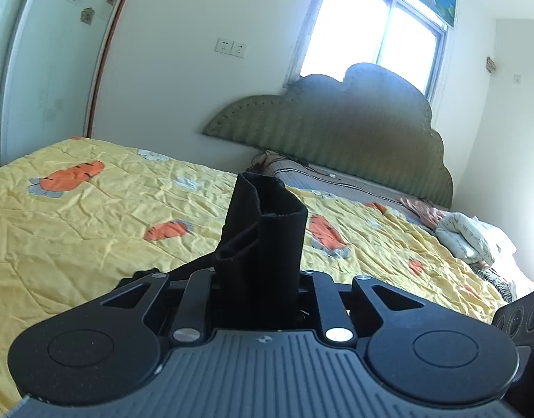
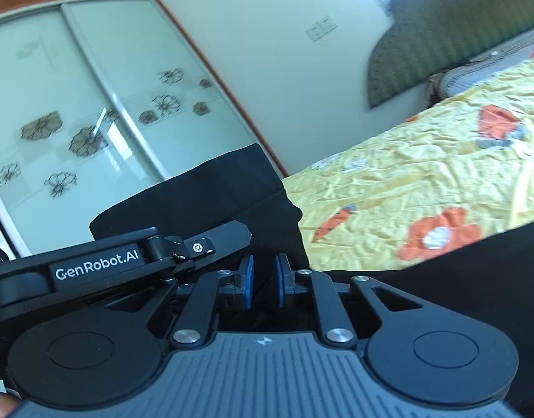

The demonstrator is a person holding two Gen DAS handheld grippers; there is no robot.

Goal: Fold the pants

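Both grippers are up over the bed (image 1: pixel 75 230) w/ the black pants (image 1: pixel 263 244) pinched between them, prob. carrying one end across to make a fold. Left gripper (image 1: pixel 258 278) is clamped narrow on a bunched, doubled-over edge of the fabric, which sticks up in front of its camera like a stubby column; the pads themselves are hidden by cloth. Right gripper (image 2: pixel 263 280) is also nearly closed, blue pads (image 2: pixel 246 278) squeezing a thin layer of the same pants (image 2: pixel 211 195), w/ the rest draping off to both sides. The left unit's body shows just beside it in the right wrist view, so the two hands ride close together, likely to keep the edge taut & aligned. Landing zone looks free: yellow carrot-print quilt, wrinkled but bare nearby. A heap of pale clothes (image 1: pixel 469 237) sits well apart near the headboard (image 1: pixel 354 139), wardrobe (image 2: pixel 92 104) beyond the far side; neither seems in the way. Main nuisance is the pants blocking the left camera's view.
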